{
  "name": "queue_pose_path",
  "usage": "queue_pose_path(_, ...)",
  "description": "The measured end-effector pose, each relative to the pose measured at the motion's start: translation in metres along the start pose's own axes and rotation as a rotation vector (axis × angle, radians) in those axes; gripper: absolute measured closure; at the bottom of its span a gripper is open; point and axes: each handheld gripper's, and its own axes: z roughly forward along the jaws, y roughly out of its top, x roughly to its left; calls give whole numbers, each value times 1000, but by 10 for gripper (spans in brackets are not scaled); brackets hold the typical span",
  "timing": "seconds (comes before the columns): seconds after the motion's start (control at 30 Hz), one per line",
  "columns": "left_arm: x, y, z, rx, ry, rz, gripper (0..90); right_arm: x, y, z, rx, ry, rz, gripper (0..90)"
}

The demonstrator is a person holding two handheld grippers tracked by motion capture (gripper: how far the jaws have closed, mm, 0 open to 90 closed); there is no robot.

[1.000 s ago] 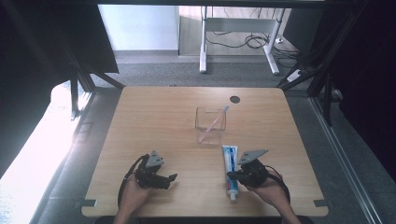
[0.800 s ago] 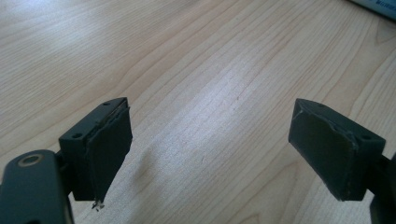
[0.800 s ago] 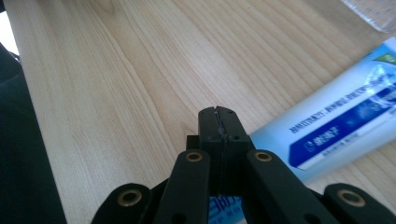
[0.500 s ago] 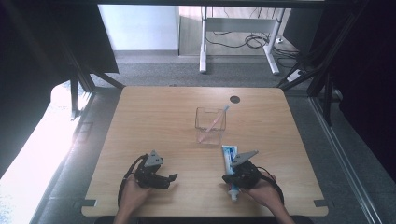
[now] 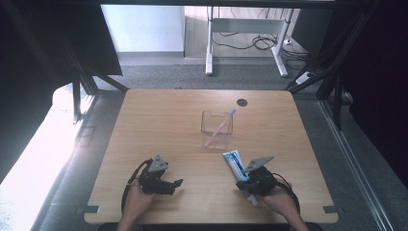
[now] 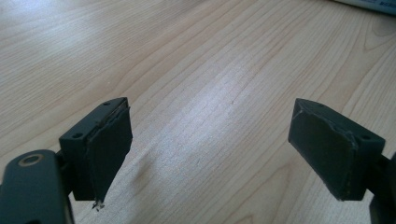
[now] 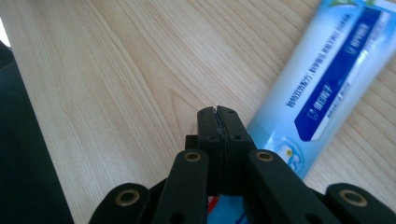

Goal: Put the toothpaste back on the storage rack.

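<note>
Toothpaste tube [image 5: 235, 163], blue and white, lies flat on the wooden table [image 5: 159, 125] at about 5 o'clock from the table's centre, crimped end toward 11 o'clock, the other end running under my right gripper [image 5: 250, 182].

My right hand [image 5: 276, 204] comes in from the near edge at 5 o'clock and holds that gripper low over the tube's near end. In the right gripper view its jaws are pressed flat together with nothing between them; the tube [image 7: 327, 84] lies just beside them, stretching off toward 1 o'clock, and a bit of blue and red print shows beneath the jaw linkage. Cannot tell whether the jaws touch the tube.

My left hand [image 5: 136, 202] sits at 7 o'clock on the near edge, left gripper [image 5: 168, 184] pointing toward 3 o'clock. In the left gripper view its jaws stand wide apart over bare wood [image 6: 210, 70], holding nothing.

Clear square glass container [image 5: 217, 129] stands just past centre, toward 12 o'clock from the tube and apart from it. A pale toothbrush [image 5: 220, 127] leans inside it, top end over the rim toward 1 o'clock.

Small dark round hole [image 5: 241, 102] in the tabletop at 1 o'clock.
</note>
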Motion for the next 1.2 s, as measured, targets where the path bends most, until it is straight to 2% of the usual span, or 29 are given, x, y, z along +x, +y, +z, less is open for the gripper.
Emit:
queue_pose_path(0.27, 0, 0, 0, 6, 0, 1, 139, -10, -11, -8, 10, -22, 25, 871)
queue_pose_path(0.47, 0, 0, 0, 2, 0, 1, 139, -5, -6, -17, 2, -23, 10, 860)
queue_pose_path(0.6, 0, -1, -2, -2, -2, -1, 139, -9, 2, -28, 16, -62, 1, 832)
queue_pose_path(0.7, 1, -1, -2, -6, -2, -9, 140, -14, 5, -30, 42, -100, 21, 770)
queue_pose_path(0.97, 1, -2, -1, 2, -6, -9, 140, -23, 12, -21, 105, -143, 55, 610)
queue_pose_path(1.2, 1, -2, -1, 5, -6, -7, 140, -25, 23, -6, 165, -155, 71, 541)
